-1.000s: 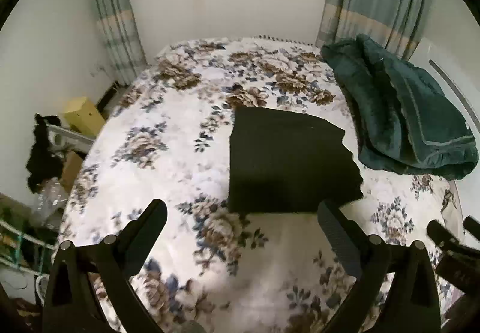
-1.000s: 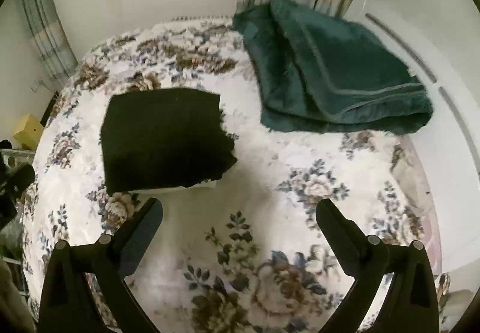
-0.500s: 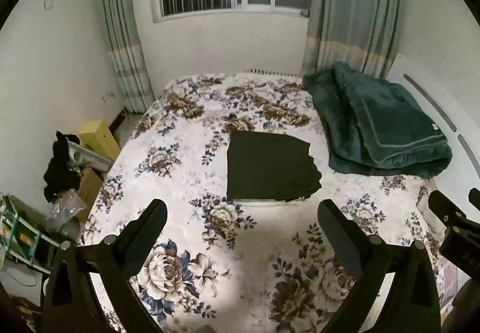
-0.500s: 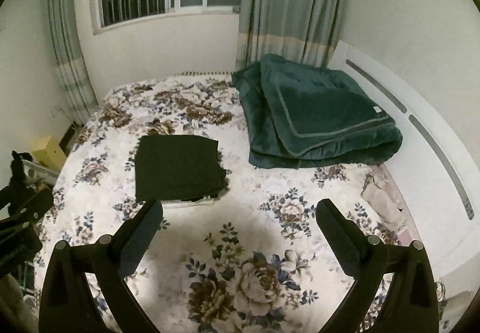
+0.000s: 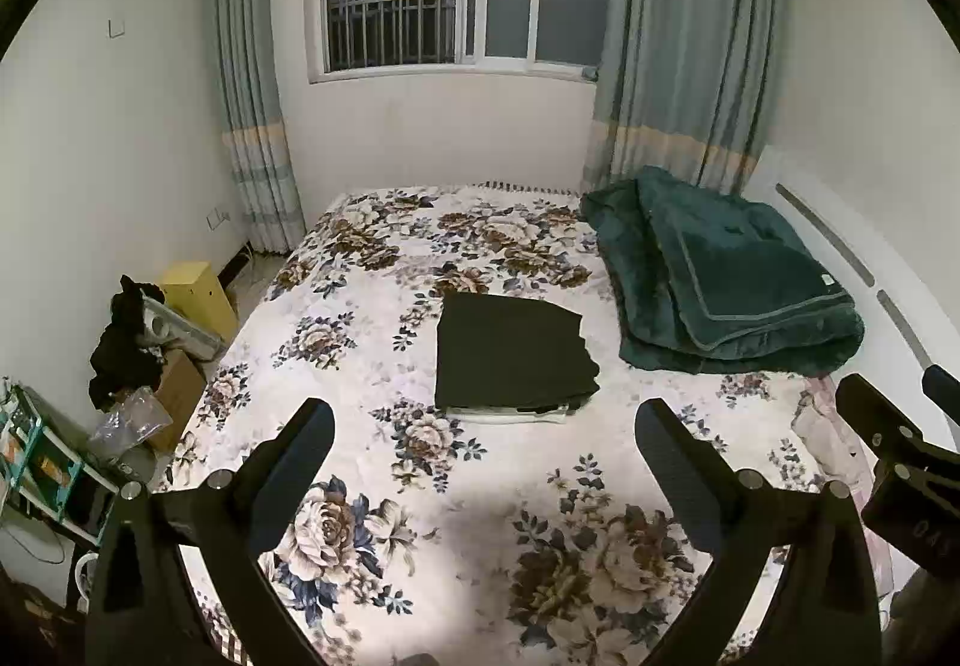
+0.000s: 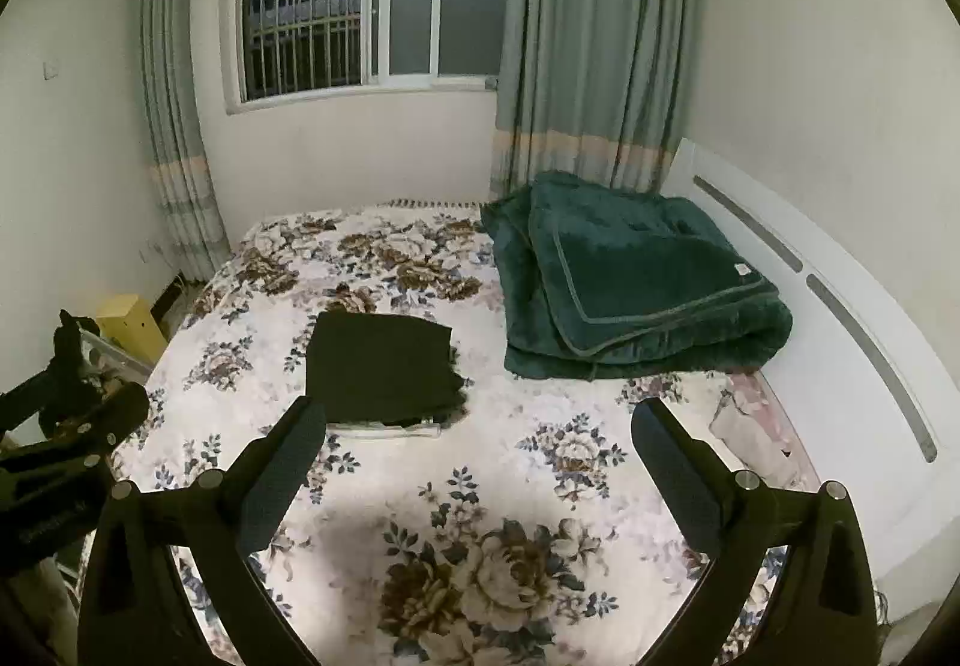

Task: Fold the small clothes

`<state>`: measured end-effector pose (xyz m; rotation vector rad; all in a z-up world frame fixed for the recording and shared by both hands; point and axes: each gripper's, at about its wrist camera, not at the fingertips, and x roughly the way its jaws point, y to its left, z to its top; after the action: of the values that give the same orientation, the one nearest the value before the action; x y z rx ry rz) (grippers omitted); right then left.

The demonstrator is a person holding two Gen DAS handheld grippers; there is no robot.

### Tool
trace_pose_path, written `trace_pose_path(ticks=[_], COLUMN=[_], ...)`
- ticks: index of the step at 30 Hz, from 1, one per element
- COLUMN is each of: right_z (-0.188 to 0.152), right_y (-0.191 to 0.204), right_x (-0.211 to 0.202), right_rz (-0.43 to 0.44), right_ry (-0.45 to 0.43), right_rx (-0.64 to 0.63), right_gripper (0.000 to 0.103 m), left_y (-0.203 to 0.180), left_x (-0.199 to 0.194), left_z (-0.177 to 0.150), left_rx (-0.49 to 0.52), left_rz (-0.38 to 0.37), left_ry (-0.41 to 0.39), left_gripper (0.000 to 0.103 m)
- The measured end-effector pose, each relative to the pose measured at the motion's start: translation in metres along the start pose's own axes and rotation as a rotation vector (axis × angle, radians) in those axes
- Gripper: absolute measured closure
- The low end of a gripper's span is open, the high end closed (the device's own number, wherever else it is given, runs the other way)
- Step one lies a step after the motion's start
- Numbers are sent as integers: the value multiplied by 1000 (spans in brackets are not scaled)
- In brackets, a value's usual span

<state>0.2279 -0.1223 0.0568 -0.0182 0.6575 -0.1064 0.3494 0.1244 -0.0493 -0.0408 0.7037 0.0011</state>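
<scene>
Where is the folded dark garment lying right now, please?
In both wrist views, the folded dark garment lies mid-bed on the floral bedspread, left of the green blanket.

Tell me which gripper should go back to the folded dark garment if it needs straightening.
Left, probably. In the left wrist view the folded dark garment lies nearly centred ahead of the open left gripper. From the open right gripper it sits off to the left. Neither touches it.
</scene>
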Motion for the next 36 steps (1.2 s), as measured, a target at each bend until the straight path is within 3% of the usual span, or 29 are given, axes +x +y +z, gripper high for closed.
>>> trace_pose_path(ticks=[13,36], right_z=[0,1], right_y=[-16,-23], right_x=[-44,-60], right_rz=[38,69], right_ry=[-41,-46], right_rx=[6,0], right_gripper=[0,0], left_y=[-4,-7], left_x=[-43,-62], left_z=[-5,-10], left_rx=[-10,-20], left_rz=[25,27], left_ry=[-79,-70], left_gripper=[0,0])
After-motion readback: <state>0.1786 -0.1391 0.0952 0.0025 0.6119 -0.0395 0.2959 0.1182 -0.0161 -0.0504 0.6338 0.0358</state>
